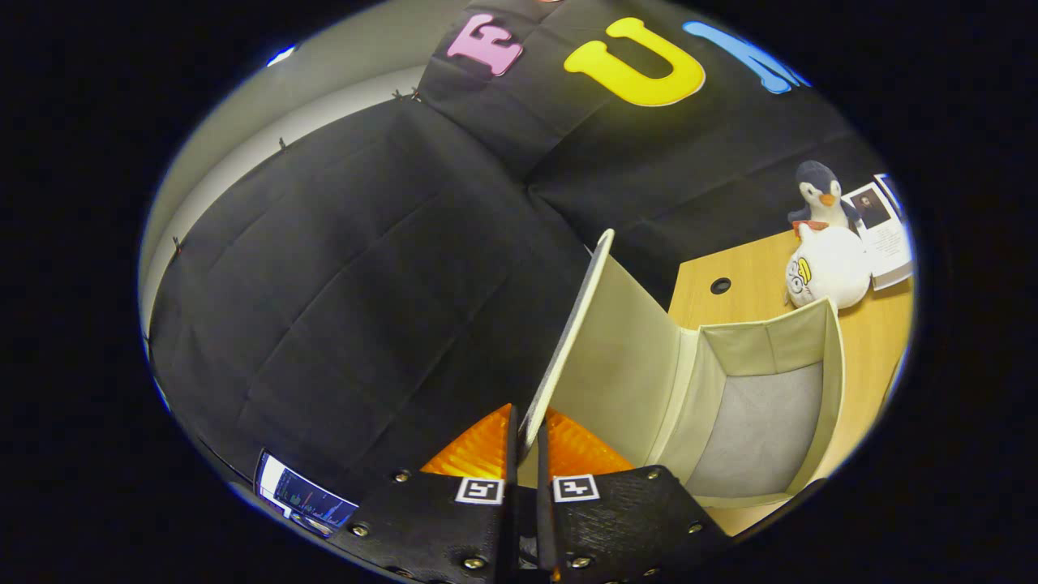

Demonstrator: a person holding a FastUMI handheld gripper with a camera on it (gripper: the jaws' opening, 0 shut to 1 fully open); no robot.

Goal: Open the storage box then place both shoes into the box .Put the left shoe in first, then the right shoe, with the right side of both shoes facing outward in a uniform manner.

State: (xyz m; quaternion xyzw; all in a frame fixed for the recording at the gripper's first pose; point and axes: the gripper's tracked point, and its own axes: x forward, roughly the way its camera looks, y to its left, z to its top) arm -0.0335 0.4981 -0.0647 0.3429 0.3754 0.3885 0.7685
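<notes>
My claw [525, 454] clamped on the lid [568, 341] of the storage box [831, 365], swung upright; opening step, next release and fetch the left shoe.

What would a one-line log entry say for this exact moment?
step: opening box | gripper: shut on lid | lid: raised, held by its edge | storage box: open, nothing seen inside | shoes: not yet in
</notes>
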